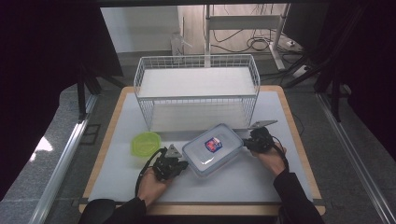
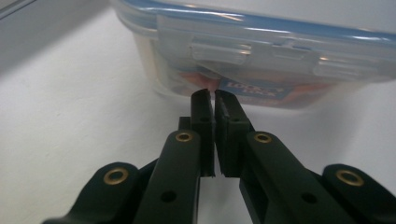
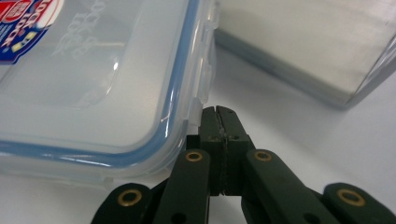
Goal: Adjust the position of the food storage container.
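Nearest to us, our left gripper (image 1: 180,164) sits in our left hand (image 1: 152,183) with its two black jaws drawn almost together, only a thin slit between them, and nothing pinched in that slit; in the left gripper view (image 2: 214,95) the tips stand right at the lower side wall of the clear rectangular plastic food container with a blue-sealed snap lid (image 2: 261,51), just beneath one of its lid latches. We cannot tell whether the tips touch the wall. Across the container, our right gripper (image 1: 246,142), held in our right hand (image 1: 273,158), is likewise clenched on nothing, its jaws pressed flat together; in the right gripper view (image 3: 218,111) the tips meet the lid's edge at a latch tab near a corner of the container (image 3: 93,79). The container (image 1: 213,149) thus lies flat on the white table top (image 1: 243,179) between the two grippers, a red and blue label on its lid. To the left of the left gripper and slightly beyond it rests a small lime-green plastic bowl (image 1: 146,143). Farther off, past both grippers, stands a white wire shelf rack (image 1: 196,88).
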